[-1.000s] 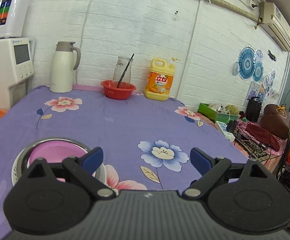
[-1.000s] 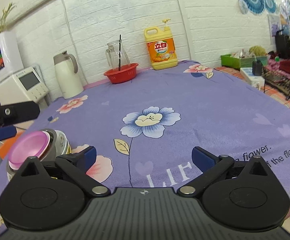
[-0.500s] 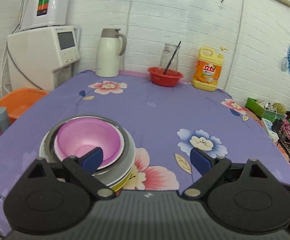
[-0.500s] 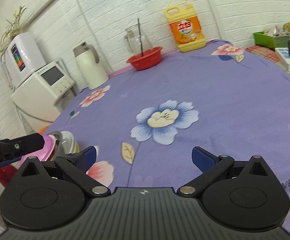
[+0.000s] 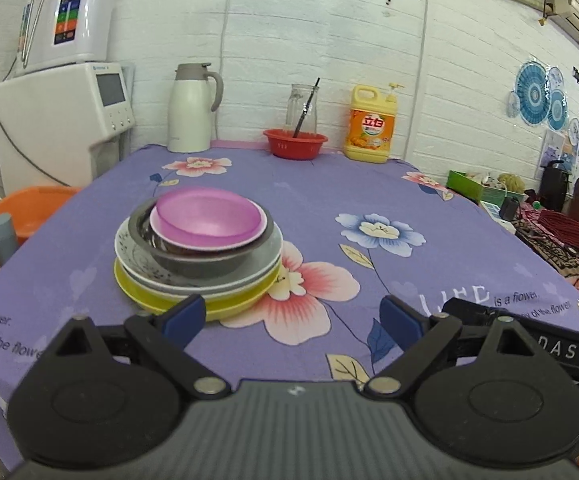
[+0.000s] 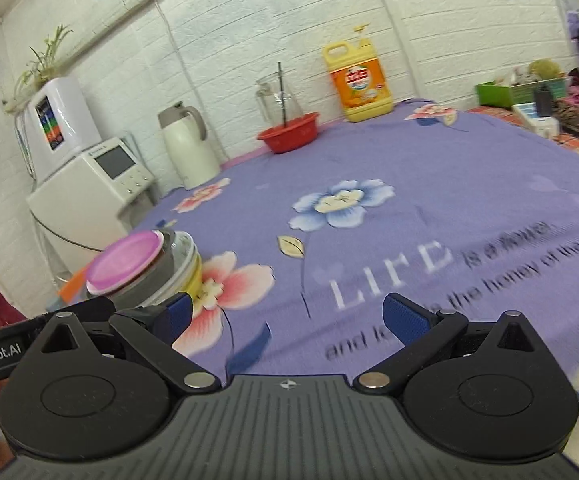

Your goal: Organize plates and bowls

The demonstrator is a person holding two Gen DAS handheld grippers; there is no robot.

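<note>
A stack stands on the purple flowered tablecloth [image 5: 329, 184]: a pink bowl [image 5: 208, 220] inside a steel bowl [image 5: 193, 260], on a white patterned plate [image 5: 137, 256], on a yellow plate [image 5: 225, 304]. The stack also shows at the left of the right wrist view, with the pink bowl [image 6: 123, 262] on top. My left gripper [image 5: 291, 318] is open and empty, just in front of the stack. My right gripper [image 6: 289, 316] is open and empty, to the right of the stack near the table's front edge.
At the back of the table stand a white thermos jug [image 5: 189, 110], a red basin [image 5: 295, 143] with a glass jar [image 5: 301, 108], and a yellow detergent bottle [image 5: 371, 124]. A water dispenser [image 5: 65, 120] and an orange tub [image 5: 25, 208] are left; a cluttered side table [image 5: 529, 216] is right.
The left gripper has pulled back and away from the stack, so the whole stack now shows ahead of it. The right gripper has drawn back toward the table's front edge. Both stay open.
</note>
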